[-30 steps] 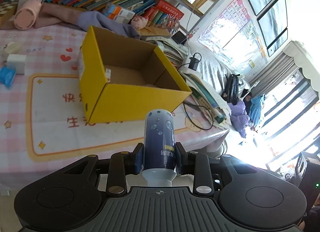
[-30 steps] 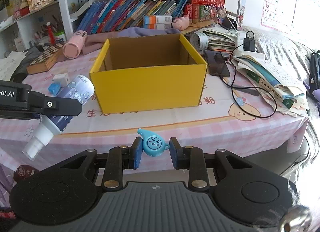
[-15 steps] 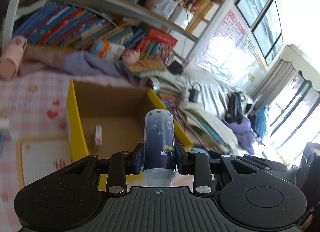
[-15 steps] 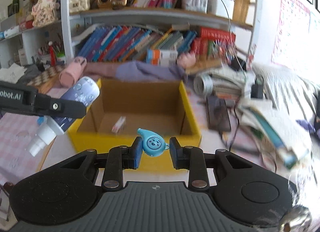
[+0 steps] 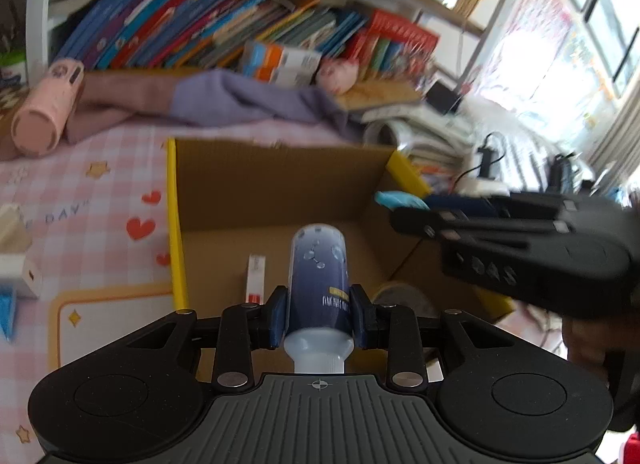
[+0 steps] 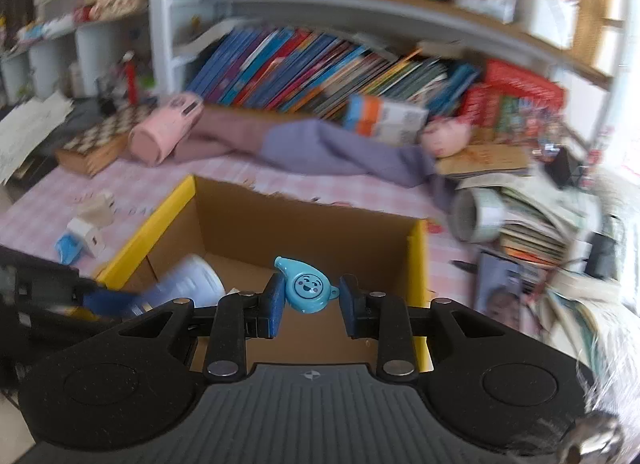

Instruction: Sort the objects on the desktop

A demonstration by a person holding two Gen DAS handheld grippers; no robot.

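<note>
The bookshelf (image 6: 320, 63) runs along the back, its crowded books above a surface (image 5: 100, 191) covered in pink checked cloth. On that surface stands the yellow cardboard box (image 5: 176, 223), open at the top, its brown inside largely bare.

The left gripper (image 5: 319, 314) hangs over the box's near side, its jaws pinching a dark blue bottle (image 5: 319, 268) by the lower body, pale neck pointing back at the camera. The right gripper (image 6: 307, 304) is over the box too, its jaws pressed in on a small light-blue whistle (image 6: 306, 290) with a smiling face.

Inside the box, the left view shows a small white-and-red packet (image 5: 256, 276) lying beside the left wall and a roll of tape (image 5: 404, 296) toward the right; the right view hides both behind its own gripper. The right view alone shows a tape roll (image 6: 478, 213) outside the box's right wall and a chessboard (image 6: 100, 139) at far left. A pink cylinder (image 5: 48, 107) lies well beyond the box, near purple cloth (image 6: 340, 151).
</note>
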